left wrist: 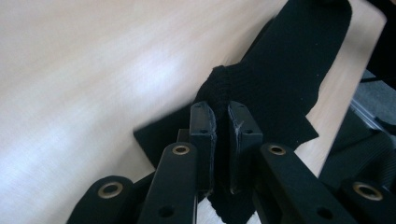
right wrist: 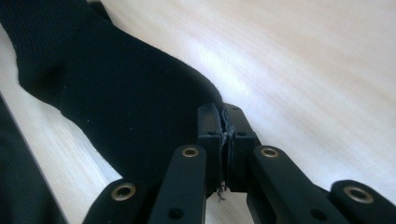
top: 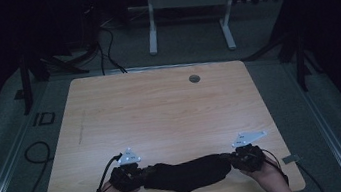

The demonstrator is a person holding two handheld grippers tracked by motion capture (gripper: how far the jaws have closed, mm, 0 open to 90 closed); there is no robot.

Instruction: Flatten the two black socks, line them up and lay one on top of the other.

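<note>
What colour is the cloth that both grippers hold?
The cloth is plain black with a fine knit texture, seen best in the left gripper view.

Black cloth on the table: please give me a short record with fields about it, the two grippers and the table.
thing: black cloth, knitted, stretched between both grippers
left gripper: shut on one end of the cloth
right gripper: shut on the opposite end
place: near edge of the table, cloth sagging in the middle
surface: light wood, small round grommet near the far edge
hands: one behind each gripper

High cam above table (top: 160, 107); claw cams close, sharing black cloth (left wrist: 285, 60).
</note>
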